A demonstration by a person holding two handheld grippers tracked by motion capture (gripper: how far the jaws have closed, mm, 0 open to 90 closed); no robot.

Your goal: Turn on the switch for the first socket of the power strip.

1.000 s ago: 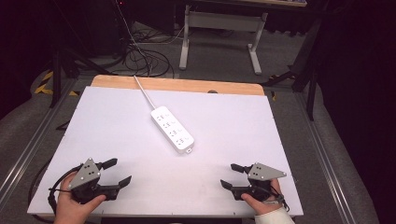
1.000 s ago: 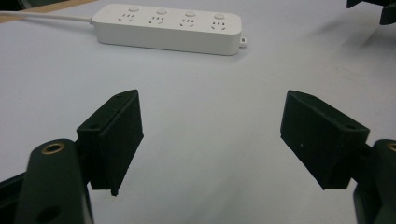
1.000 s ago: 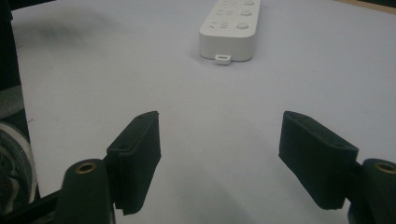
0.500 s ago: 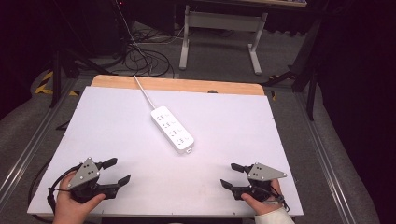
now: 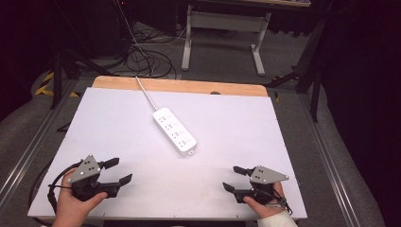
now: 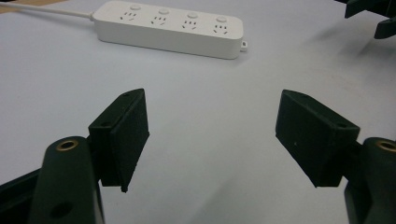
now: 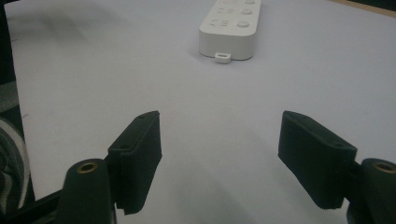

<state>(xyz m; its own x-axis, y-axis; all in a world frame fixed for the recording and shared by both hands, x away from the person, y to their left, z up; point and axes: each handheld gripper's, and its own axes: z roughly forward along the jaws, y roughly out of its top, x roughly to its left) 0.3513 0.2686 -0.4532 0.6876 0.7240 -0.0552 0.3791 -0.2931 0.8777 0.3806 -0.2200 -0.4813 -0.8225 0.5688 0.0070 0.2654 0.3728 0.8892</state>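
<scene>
**Power strip waiting mid-table, both tools empty**

A white power strip is seen lying flat near the middle of the white table, its cord trailing off the far edge. The left gripper and the right gripper are held low at the near edge, well apart from the strip. Both sets of jaws are spread wide, the left having just closed a touch, and nothing is held between them. The strip is judged light, rigid and smooth-sided, so some slip is to be expected. It is best taken across its narrow width near the middle. Drag from the cord should be allowed for. No containers are present.
</scene>
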